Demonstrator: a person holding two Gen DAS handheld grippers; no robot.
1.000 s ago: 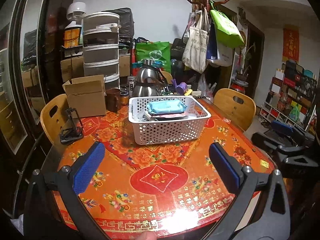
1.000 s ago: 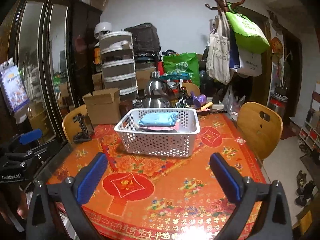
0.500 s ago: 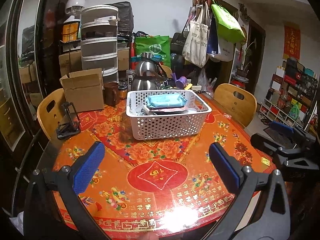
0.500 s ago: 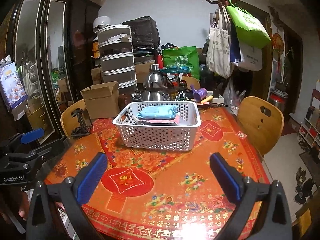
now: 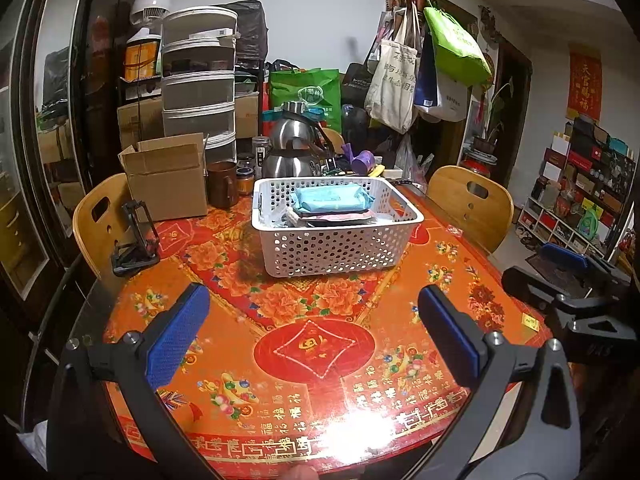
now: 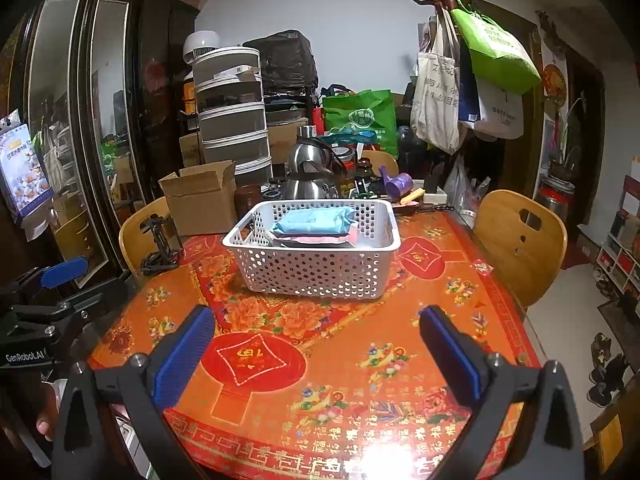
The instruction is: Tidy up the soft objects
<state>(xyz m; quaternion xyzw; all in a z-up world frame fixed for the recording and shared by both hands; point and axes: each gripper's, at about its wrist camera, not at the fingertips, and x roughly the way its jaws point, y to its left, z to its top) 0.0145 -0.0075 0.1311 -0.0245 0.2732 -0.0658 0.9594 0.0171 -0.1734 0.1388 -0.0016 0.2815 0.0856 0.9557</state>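
A white perforated basket [image 5: 332, 248] [image 6: 316, 268] stands near the middle of the round table. Inside it a light blue soft pack [image 5: 332, 199] [image 6: 314, 221] lies on top of a pink pack [image 6: 320, 239] and darker flat items. My left gripper [image 5: 314, 312] is open and empty, held over the near part of the table, well short of the basket. My right gripper [image 6: 316, 330] is likewise open and empty in front of the basket. Each gripper shows at the edge of the other's view: the right gripper [image 5: 568, 276] and the left gripper [image 6: 52, 300].
The table [image 5: 320, 352] has a red-orange patterned cover. Behind the basket stand a cardboard box [image 5: 166, 176], a brown mug [image 5: 222, 184], a steel kettle [image 5: 292, 148] and small clutter. A black phone stand [image 5: 134, 240] sits left. Wooden chairs [image 5: 472, 204] flank the table.
Both grippers have drawn back and risen slightly, so the basket sits a little farther off and lower in the views. Their jaws stay open and empty.
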